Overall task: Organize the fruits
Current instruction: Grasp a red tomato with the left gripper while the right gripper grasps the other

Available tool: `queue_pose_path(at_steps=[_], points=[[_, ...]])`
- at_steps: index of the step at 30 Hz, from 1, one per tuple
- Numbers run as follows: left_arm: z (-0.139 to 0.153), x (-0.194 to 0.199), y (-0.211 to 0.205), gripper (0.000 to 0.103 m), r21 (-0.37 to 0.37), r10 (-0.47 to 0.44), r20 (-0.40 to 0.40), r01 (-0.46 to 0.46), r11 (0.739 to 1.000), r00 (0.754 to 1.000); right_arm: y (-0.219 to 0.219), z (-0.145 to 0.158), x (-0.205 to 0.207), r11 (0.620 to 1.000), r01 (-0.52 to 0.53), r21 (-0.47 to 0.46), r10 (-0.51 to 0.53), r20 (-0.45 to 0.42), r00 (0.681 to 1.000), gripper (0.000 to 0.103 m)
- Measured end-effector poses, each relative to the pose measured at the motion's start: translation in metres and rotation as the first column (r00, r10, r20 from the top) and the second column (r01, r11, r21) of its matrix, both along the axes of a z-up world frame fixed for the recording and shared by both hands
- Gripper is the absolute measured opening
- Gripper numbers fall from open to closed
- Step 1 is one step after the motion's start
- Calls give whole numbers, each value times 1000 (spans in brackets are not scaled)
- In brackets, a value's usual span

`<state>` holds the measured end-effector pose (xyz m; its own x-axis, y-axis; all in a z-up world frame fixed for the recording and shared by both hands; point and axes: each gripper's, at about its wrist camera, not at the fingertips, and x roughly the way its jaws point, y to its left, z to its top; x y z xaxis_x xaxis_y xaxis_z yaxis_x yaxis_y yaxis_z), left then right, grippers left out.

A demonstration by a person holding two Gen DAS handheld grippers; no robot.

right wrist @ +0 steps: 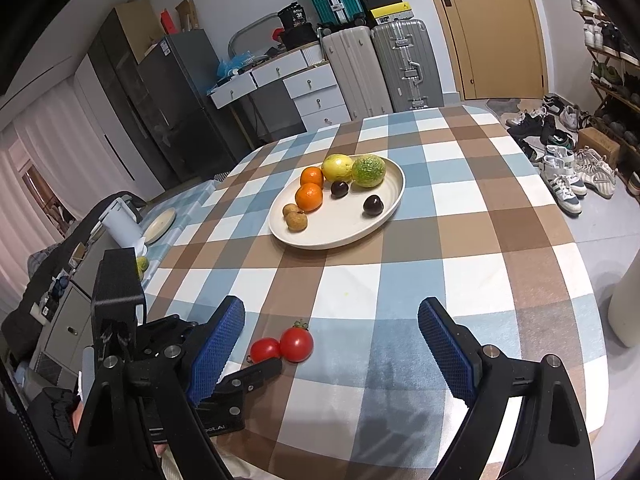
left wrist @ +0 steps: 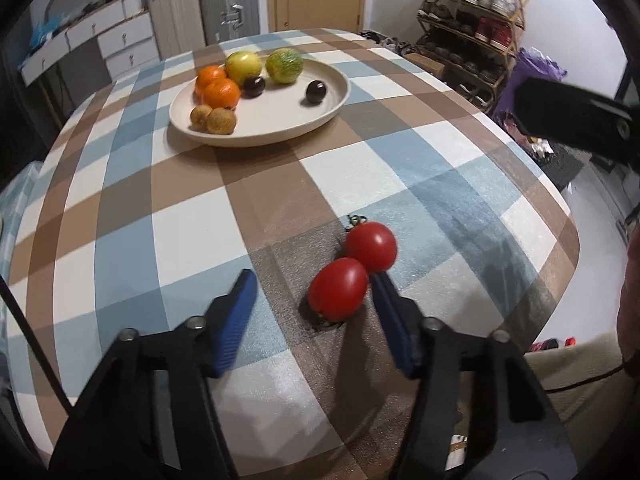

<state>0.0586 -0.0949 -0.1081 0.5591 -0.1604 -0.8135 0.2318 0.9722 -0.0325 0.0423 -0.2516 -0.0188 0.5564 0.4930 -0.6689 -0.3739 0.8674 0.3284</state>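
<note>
Two red tomatoes lie touching on the checked tablecloth: the near one [left wrist: 338,289] [right wrist: 265,350] and the far one [left wrist: 372,247] [right wrist: 296,344] with a green stem. My left gripper [left wrist: 314,280] is open, low over the cloth, and the near tomato sits between its blue fingers, close to the right finger [left wrist: 390,312]. My right gripper [right wrist: 332,320] is open and empty, above the table's near edge, right of the tomatoes. A cream plate [left wrist: 320,110] [right wrist: 384,216] farther back holds two oranges, two green-yellow fruits, two dark plums and two small brown fruits.
The left gripper's body [right wrist: 172,360] shows at the right wrist view's lower left. The right gripper's black body [left wrist: 576,116] shows at the left view's right edge. Suitcases [right wrist: 384,68], drawers, a fridge and shoe racks [left wrist: 472,28] surround the table.
</note>
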Motion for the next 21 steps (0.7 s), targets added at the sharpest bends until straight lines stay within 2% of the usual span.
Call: queue_pose_path(at_steps=[1, 3, 5, 21], points=[[0, -2, -2, 46, 7, -10, 3, 10, 1000, 1000, 0, 0, 0, 1000, 0, 1, 0, 0, 1000, 91], [-2, -2, -7, 32, 20, -35, -5, 35, 999, 999, 0, 0, 0, 1000, -1, 1, 1, 0, 1000, 90], [-3, -3, -8, 27, 16, -43, -12, 43, 999, 999, 0, 0, 0, 1000, -1, 2, 1, -3, 1000, 90], [5, -9, -4, 27, -11, -30, -9, 30, 999, 999, 2, -1, -2, 1000, -1, -5, 1, -10, 1000, 91]])
